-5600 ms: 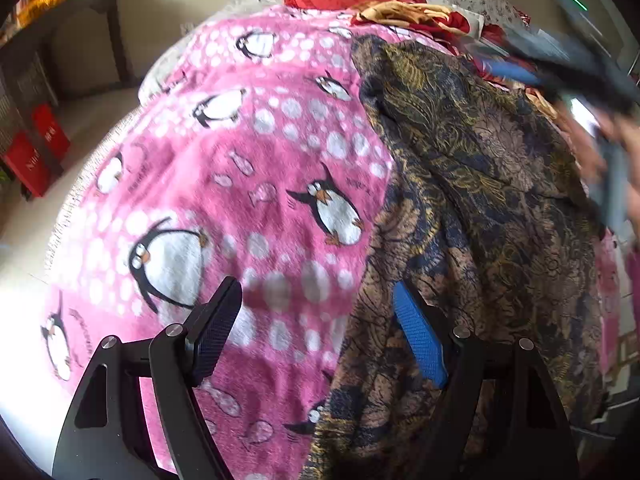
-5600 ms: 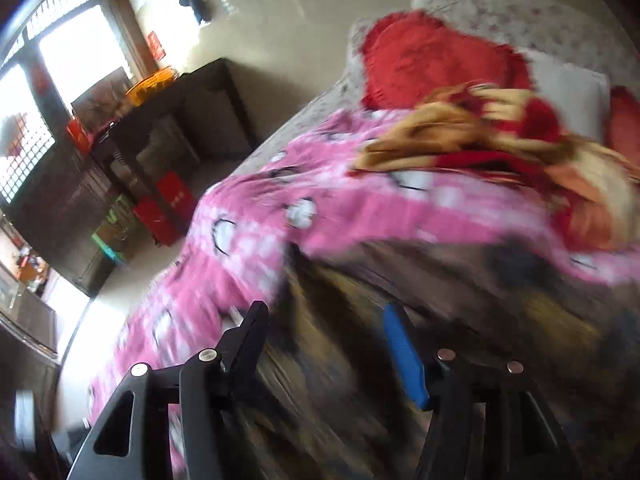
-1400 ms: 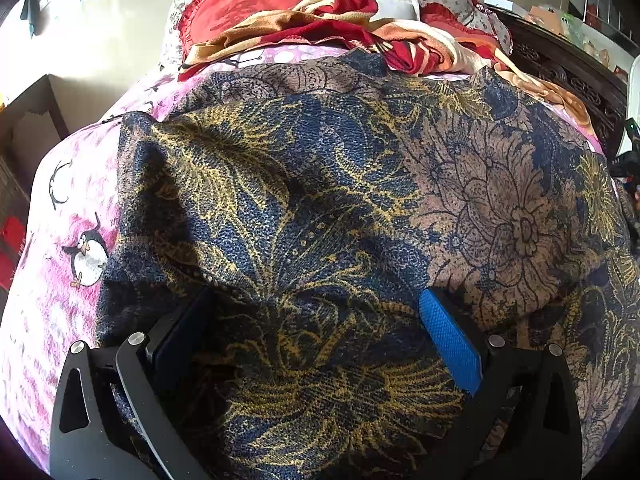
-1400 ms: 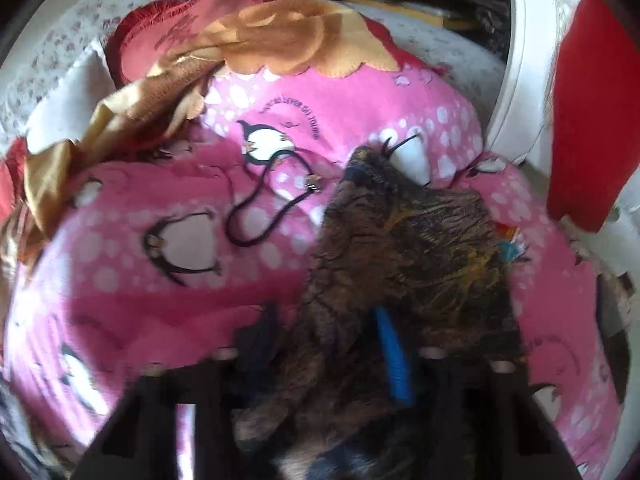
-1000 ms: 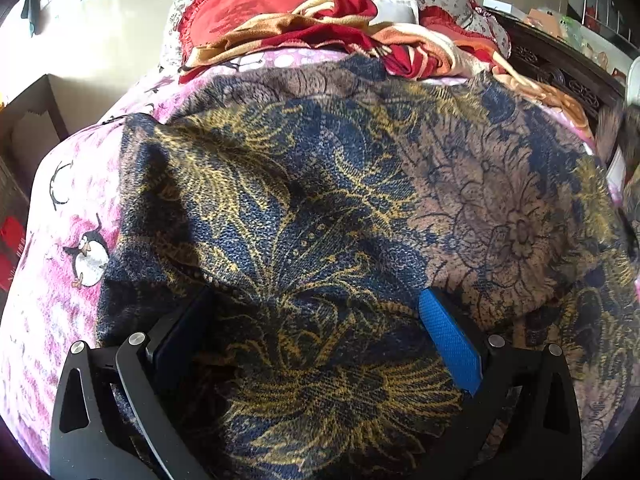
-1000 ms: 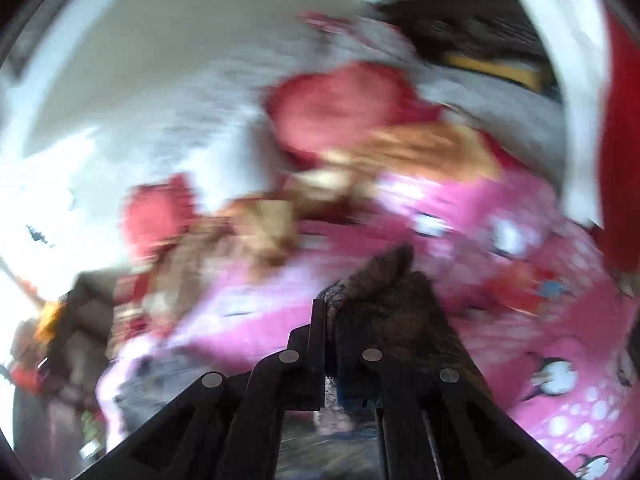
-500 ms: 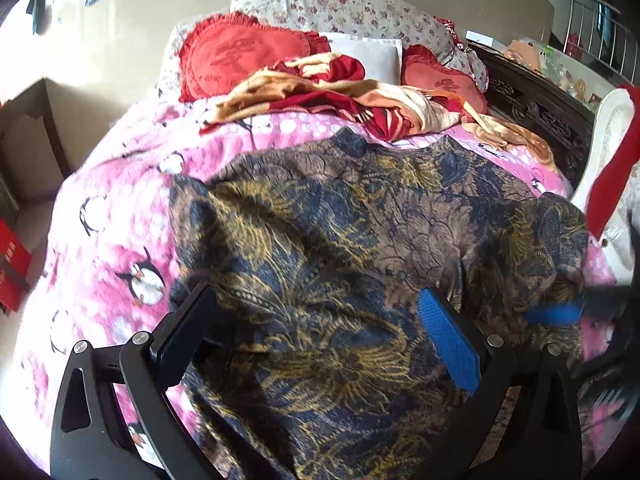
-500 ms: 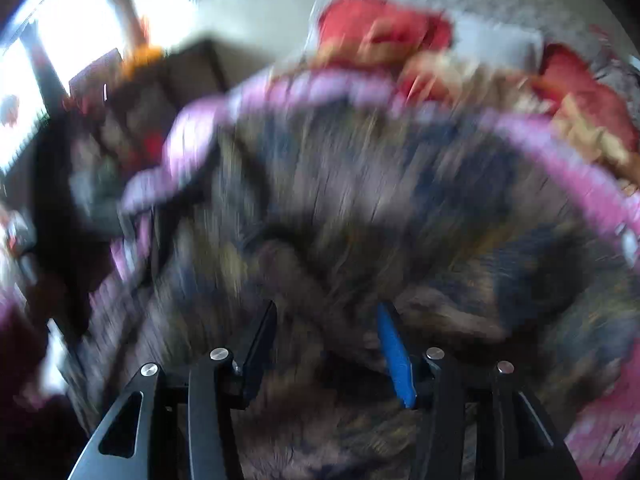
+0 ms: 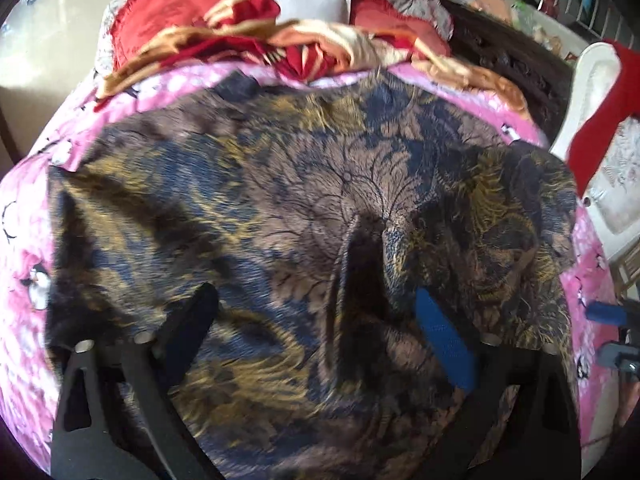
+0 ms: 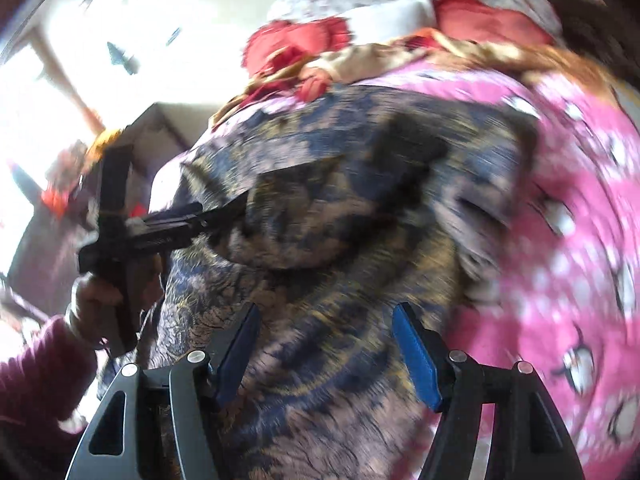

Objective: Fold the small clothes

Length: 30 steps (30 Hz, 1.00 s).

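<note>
A bed carried everything, covered by a pink penguin blanket point(image 9: 24, 208). A dark blue, brown and gold patterned garment point(image 9: 304, 184) lay spread directly on the blanket, filling the middle. At twelve o'clock from it a crumpled red and gold cloth point(image 9: 256, 48) lay on the blanket, with red cushions point(image 9: 160, 20) and a white pillow point(image 9: 304, 2) beyond.

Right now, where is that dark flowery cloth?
The cloth lies spread on the pink penguin blanket, filling both views, just below the red pillows.
</note>
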### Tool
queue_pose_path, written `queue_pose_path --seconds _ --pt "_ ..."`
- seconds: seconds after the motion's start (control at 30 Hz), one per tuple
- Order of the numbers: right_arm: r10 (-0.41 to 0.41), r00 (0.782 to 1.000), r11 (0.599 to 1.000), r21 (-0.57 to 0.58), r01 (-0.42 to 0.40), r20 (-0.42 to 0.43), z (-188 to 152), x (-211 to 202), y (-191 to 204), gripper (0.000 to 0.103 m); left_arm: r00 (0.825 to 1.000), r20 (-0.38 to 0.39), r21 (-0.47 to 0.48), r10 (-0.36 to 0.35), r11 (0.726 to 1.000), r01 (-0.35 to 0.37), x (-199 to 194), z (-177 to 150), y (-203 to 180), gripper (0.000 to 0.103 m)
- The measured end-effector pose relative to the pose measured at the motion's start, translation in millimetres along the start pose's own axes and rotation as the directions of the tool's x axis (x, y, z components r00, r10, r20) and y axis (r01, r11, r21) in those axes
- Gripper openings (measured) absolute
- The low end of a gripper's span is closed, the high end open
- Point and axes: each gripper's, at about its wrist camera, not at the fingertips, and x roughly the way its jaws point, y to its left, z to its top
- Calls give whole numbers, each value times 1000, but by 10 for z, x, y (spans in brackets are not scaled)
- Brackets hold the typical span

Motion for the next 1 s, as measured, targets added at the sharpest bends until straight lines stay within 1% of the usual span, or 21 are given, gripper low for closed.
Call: queue_pose_path --seconds 0.03,0.07,0.1,0.13,0.17,0.2,0.23,0.3,0.37,0.43,0.53,0.57,0.6,0.63,0.67,0.73,0.77,0.83,0.87,0.93,1.0 --pt "2 1000 1000 19 -2 4 -6 -44 -32 66 999 -41 -6 -11 1000 10 90 19 -27 63" --pt "4 1000 999 41 -5 7 -19 -73 -75 66 996 -80 -9 -30 1000 29 157 24 -48 47" --pt "8 1000 999 51 -9 9 -32 -141 -92 66 994 -98 -12 -46 999 45 190 33 -68 42" --pt "19 1000 998 63 -20 14 -29 -161 -108 66 994 -92 -7 -51 999 51 182 49 -85 29" --pt "27 999 997 69 -28 17 -27 -177 -121 66 995 -89 16 -53 998 55 149 75 -115 11" --pt "30 999 997 72 -32 22 -13 -193 -122 66 996 -83 33 -44 998 47 100 103 -132 7" --pt "31 999 997 73 -33 28 1 -211 -120 66 998 -54 48 -31 998 33 -12 148 -123 6" --pt "37 998 996 76 -41 46 36 -244 -102 66 999 16 56 -34 998 33 -240 237 -54 5" --pt "56 997 995 78 -60 59 87 -244 -73 66 994 105 49 -10 999 4 -525 335 99 4" --pt "62 996 995 78 -67 65 120 -222 -45 67 989 151 19 10 1000 -13 -687 404 274 3" --pt "66 996 994 83 -71 62 146 -151 -10 67 995 100 -40 -27 999 31 -687 397 459 3" --pt "75 995 993 88 -80 60 147 -126 -2 67 996 85 -47 -37 998 41 -660 337 464 6" --pt "83 995 992 93 -88 56 144 -100 6 67 997 66 -45 -48 998 51 -621 282 434 11" --pt "87 995 991 96 -92 53 141 -80 9 67 997 39 -35 -64 997 66 -537 257 381 22" --pt "89 995 991 100 -93 48 138 -56 12 67 997 8 -21 -80 997 81 -446 193 292 42" --pt "88 995 990 105 -91 38 126 -26 16 67 994 -23 -15 -104 995 103 -334 103 183 51" --pt "89 995 990 105 -92 34 118 -21 18 67 991 -39 -19 -126 992 125 -262 67 131 51" --pt "89 996 991 99 -91 27 100 -27 17 67 988 -77 -21 -137 991 136 -147 29 45 51" --pt "84 996 992 95 -86 24 90 -34 11 67 986 -107 -13 -125 992 124 -54 17 -4 51" --pt "79 997 992 96 -81 21 73 -46 -19 67 986 -136 7 -99 995 101 70 -10 -79 51" --pt "77 997 990 112 -80 25 57 -56 -66 67 988 -129 23 -89 995 92 103 -15 -122 21"
